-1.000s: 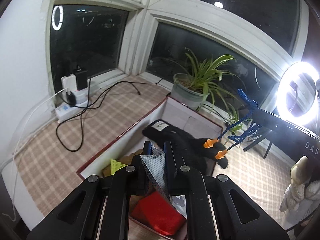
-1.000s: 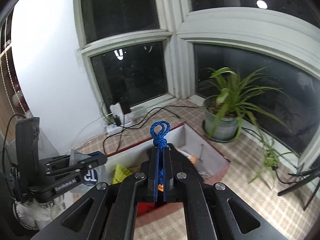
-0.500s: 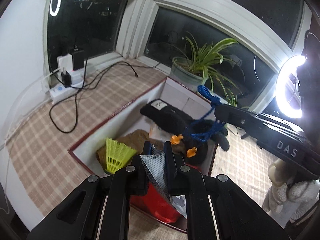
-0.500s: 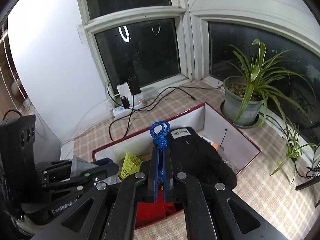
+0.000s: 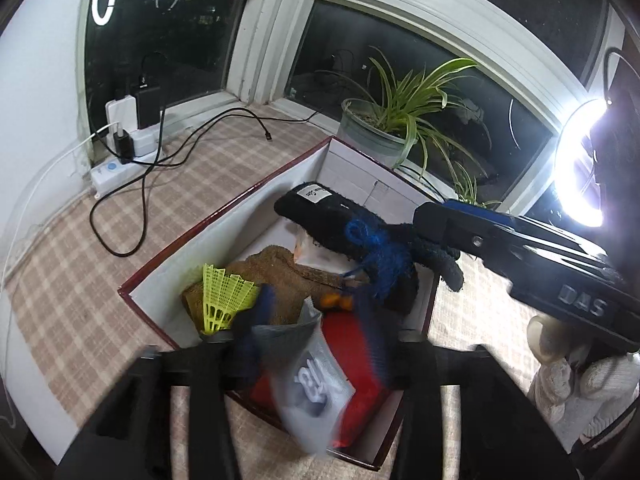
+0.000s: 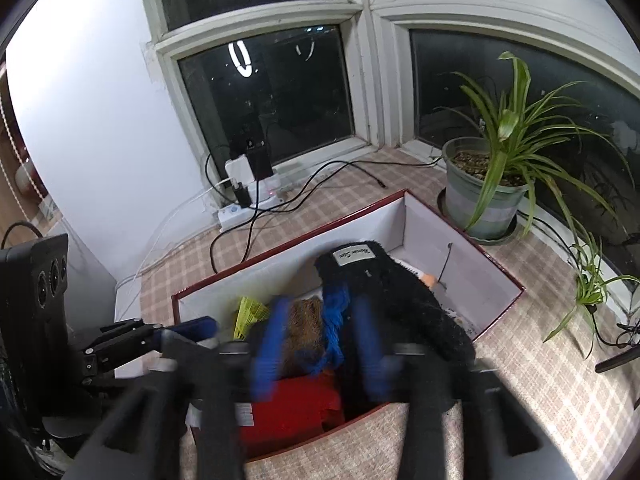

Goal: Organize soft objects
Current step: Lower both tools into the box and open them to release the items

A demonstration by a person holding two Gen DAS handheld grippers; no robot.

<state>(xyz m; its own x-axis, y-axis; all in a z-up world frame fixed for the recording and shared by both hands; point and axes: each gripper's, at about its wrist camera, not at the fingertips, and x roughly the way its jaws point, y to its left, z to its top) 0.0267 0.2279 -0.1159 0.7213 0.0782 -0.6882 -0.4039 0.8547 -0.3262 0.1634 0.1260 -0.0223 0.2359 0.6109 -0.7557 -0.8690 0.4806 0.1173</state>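
A white box with a dark red rim holds a black glove, a brown cloth, a yellow shuttlecock and a red item. My left gripper is open over the box's near end; a grey plastic bag falls from between its fingers. My right gripper is open above the box; the blue cord with orange earplugs drops onto the glove and cloth. The right gripper also shows in the left wrist view.
A potted spider plant stands behind the box. A power strip with chargers and black cables lies by the window on the checked mat. A ring light glares at right. A pale plush toy sits at the right edge.
Both grippers have lowered over the box and opened. The left let go of the grey bag and the right let go of the blue cord with earplugs.
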